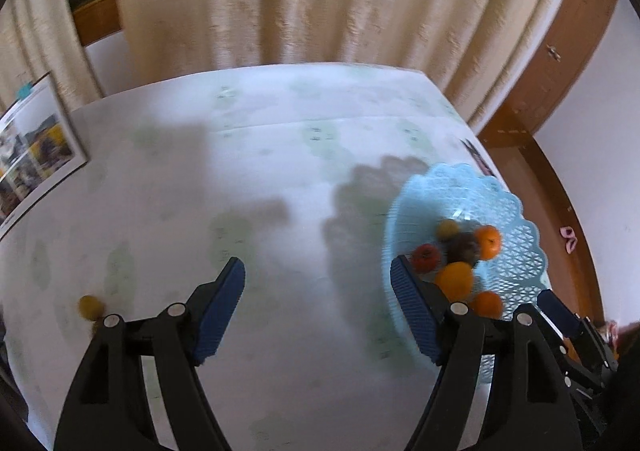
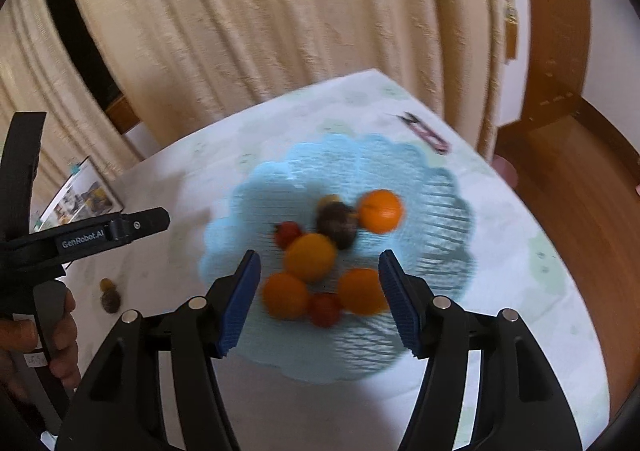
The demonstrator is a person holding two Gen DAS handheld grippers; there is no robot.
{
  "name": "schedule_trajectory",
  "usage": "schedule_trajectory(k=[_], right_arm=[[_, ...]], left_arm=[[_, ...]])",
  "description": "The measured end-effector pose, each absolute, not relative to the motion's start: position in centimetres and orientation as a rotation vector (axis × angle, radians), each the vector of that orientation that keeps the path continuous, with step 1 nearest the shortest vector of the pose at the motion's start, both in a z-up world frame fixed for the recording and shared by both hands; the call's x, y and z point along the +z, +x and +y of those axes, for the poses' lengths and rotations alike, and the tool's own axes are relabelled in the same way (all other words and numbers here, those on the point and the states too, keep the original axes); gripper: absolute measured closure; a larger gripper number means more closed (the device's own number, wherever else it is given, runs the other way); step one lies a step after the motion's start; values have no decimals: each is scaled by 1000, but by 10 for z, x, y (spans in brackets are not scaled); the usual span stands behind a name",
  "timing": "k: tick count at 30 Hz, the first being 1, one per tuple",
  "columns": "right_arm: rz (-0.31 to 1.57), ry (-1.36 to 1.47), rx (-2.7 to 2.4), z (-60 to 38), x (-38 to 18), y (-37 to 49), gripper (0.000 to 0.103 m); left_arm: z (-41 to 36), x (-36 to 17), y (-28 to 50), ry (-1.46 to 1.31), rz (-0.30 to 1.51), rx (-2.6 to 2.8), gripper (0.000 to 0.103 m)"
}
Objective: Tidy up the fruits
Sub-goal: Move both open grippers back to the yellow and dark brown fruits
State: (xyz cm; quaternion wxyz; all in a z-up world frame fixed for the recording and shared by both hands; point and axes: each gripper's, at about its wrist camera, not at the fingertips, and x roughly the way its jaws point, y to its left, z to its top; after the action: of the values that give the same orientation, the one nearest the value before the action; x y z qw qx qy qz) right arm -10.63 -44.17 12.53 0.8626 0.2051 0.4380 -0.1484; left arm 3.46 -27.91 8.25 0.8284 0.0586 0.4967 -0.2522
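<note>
Photo sheet (image 1: 36, 155): far left edge of the table, lying flat, printed with small pictures.
Table (image 1: 260, 155): pale cloth with faint green motifs; cream curtain hangs behind its far edge.
Stray fruit, left: a small yellow fruit (image 1: 90, 307) sits on the cloth at the near left, just left of the left gripper's left finger. In the right wrist view a dark round fruit (image 2: 111, 300) lies just beside it.
Left gripper (image 1: 318, 311): blue pads wide apart, nothing between them, only bare cloth below. Right pad overlaps the basket's left rim in the picture; contact cannot be told.
Person's hand (image 2: 44, 335): wrapped round the left gripper's handle, seen at the left of the right wrist view.
Basket (image 2: 432, 191): light blue, lattice walls, scalloped rim, on the right part of the table.
Fruit in basket: four oranges, one at the far right (image 2: 380, 211), three nearer; two small red fruits, one nearest (image 2: 325, 309); a dark fruit (image 2: 337, 225) at centre. Blurred.
Right gripper (image 2: 320, 303): over the basket's near half, pads apart, gripping nothing; oranges show in the gap below.
Pink-and-black item (image 2: 428, 133): on the cloth beyond the basket, too blurred to identify.
</note>
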Motion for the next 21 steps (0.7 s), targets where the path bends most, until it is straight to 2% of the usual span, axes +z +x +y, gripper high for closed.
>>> schedule_trajectory(k=[10, 21], right_arm=[[946, 377, -140, -369, 123, -66, 40], [1054, 308, 92, -269, 89, -17, 40]], left_arm=[[-188, 85, 54, 52, 1055, -393, 28], [-85, 79, 69, -15, 1075, -243, 28]])
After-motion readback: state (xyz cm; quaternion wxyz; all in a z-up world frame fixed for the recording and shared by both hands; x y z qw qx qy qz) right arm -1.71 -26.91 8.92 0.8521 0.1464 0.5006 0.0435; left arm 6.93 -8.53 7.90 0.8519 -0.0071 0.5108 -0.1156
